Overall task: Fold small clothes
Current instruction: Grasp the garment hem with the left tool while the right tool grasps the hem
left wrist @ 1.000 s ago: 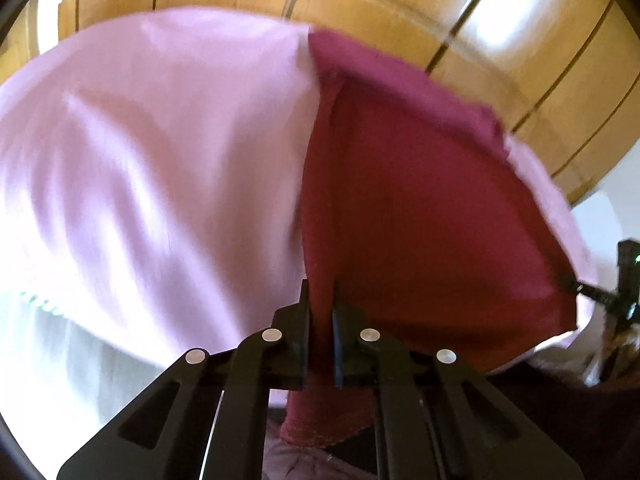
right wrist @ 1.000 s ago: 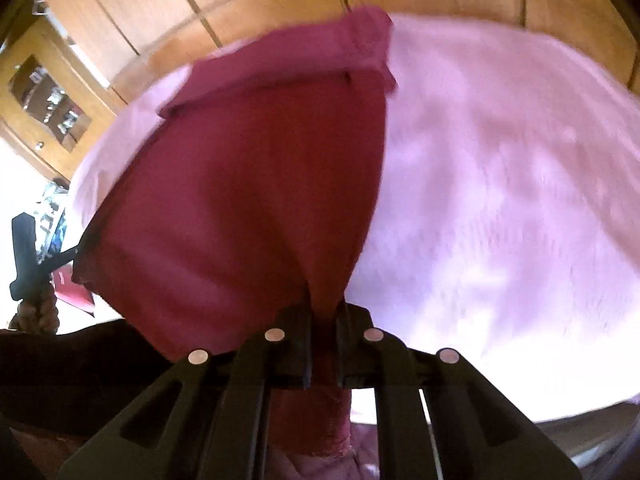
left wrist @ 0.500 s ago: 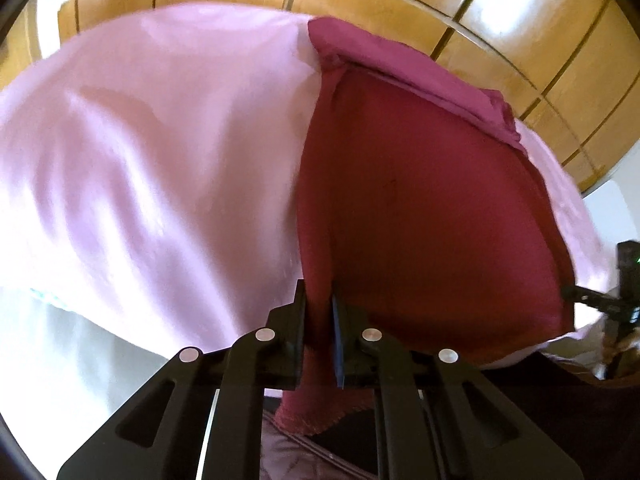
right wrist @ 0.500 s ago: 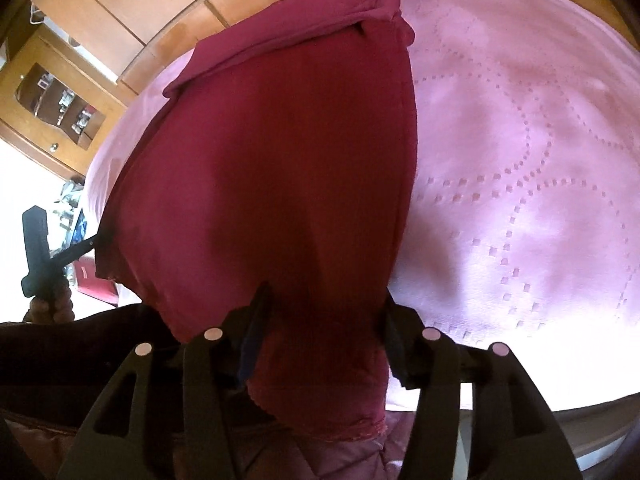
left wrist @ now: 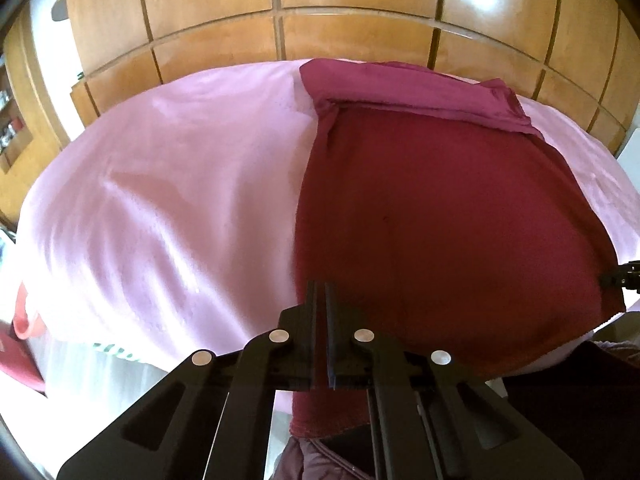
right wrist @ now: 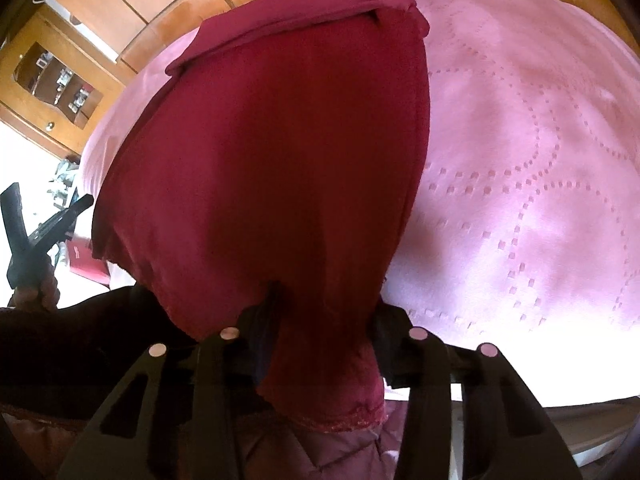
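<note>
Maroon cloth [left wrist: 440, 220] lay spread over the pink bedspread [left wrist: 168, 184], its near hem hanging over the bed's near edge toward us and a folded band along its far side, before the wooden wardrobe [left wrist: 360, 4]. Our left gripper [left wrist: 322, 320] had its jaws pressed together on the cloth's near left edge, as they were a second earlier. Our right gripper [right wrist: 324, 320] was different: a second before, its jaws had pinched the near right corner, but half a second before they had spread, and now they stood wide apart with the loose cloth [right wrist: 280, 168] draped between them, held by nothing. Compared with the earlier views, the cloth sat flatter and less stretched, and the blur of motion had gone. From the right wrist view we saw the left gripper [right wrist: 82, 202] at the cloth's left edge, and the stitched dotted pattern of the bedspread [right wrist: 540, 184] showed clearly.
</note>
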`<state>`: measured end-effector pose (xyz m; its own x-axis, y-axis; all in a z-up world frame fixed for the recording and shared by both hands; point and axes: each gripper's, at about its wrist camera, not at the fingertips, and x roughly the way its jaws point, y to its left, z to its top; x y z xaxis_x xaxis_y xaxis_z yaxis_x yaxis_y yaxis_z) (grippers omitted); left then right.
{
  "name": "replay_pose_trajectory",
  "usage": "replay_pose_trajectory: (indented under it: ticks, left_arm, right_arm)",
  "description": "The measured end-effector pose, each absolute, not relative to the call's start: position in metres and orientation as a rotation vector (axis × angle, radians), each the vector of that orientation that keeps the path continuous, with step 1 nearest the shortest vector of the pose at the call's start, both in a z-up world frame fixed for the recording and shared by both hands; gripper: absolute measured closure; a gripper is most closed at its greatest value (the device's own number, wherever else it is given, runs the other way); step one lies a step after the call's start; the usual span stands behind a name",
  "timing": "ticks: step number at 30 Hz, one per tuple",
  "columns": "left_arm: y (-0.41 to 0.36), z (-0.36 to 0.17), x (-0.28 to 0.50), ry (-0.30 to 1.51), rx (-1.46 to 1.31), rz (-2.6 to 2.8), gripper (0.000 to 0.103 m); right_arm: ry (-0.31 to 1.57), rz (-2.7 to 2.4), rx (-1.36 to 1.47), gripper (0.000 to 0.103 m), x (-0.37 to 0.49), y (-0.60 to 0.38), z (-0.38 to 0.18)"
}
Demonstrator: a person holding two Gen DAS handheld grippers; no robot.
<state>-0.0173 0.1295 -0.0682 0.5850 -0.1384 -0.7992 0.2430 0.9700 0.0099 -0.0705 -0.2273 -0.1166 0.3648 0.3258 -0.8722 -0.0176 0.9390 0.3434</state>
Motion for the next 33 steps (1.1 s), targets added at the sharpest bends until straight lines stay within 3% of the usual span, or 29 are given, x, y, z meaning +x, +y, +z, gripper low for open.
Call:
replay_pose_trajectory:
  ticks: [10,24,32,33]
  left_arm:
    - [0.137,-0.069,-0.015,0.954,0.036,-0.231,0.103]
    - [0.172,-0.021,0.041,0.909,-0.427,-0.403,0.103]
    - [0.161,-0.011,0.077,0.94,-0.324,-0.426,0.103]
    - [0.164,-0.017,0.073,0.966,-0.305,-0.431,0.097]
  right_arm:
    - [1.178,0.268,0.276,0.091,-0.07,-0.223,-0.111]
    - [0.917,0.477,0.643,0.092,-0.027,-0.246,-0.058]
    - [0.916,0.417,0.61,0.092,0.007,-0.261,-0.055]
    - [0.916,0.409,0.608,0.092,0.004,-0.263,-0.057]
